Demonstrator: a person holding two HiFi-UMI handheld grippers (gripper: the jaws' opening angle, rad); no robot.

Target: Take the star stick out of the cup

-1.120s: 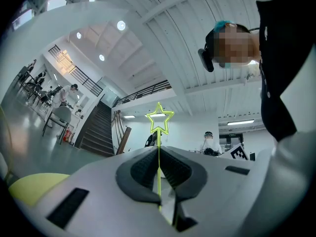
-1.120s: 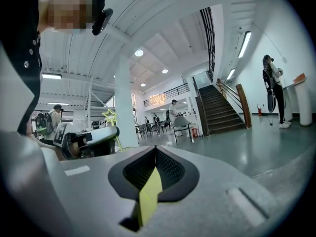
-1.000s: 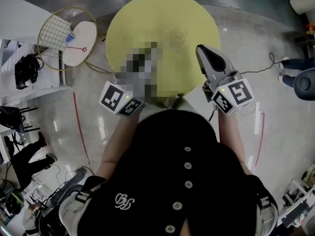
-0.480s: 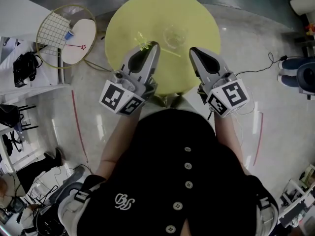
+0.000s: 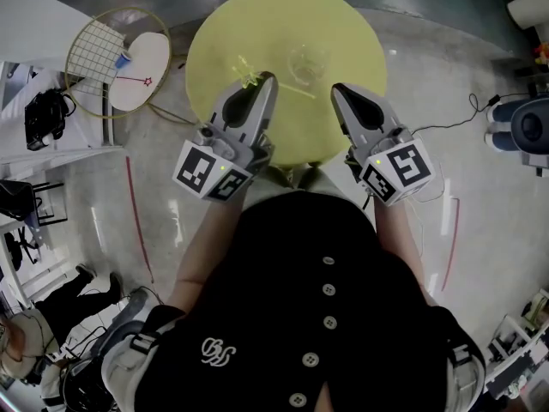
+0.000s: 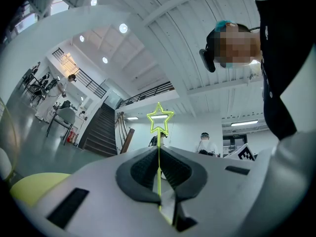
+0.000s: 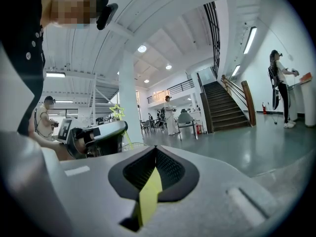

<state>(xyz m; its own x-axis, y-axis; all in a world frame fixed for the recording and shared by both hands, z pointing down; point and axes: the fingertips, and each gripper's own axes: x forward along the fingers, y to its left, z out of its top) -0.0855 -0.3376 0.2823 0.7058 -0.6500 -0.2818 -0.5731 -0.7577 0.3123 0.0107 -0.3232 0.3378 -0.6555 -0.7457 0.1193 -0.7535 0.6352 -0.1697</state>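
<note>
The left gripper (image 5: 263, 81) pinches the thin star stick (image 6: 158, 139) just left of the cup (image 5: 306, 60). The right gripper (image 5: 340, 92) is pressed together, empty. So slim a pinch could let the stick swivel or slip, and its tail might tip the cup.

Star stick (image 6: 160, 120) tail hidden in left gripper (image 6: 159, 152); cup (image 5: 307, 61) faint.

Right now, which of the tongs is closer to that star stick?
Left. The left tongs are shut on the star stick, its star poking out beyond them; the right tongs sit apart to its right, shut and empty.
</note>
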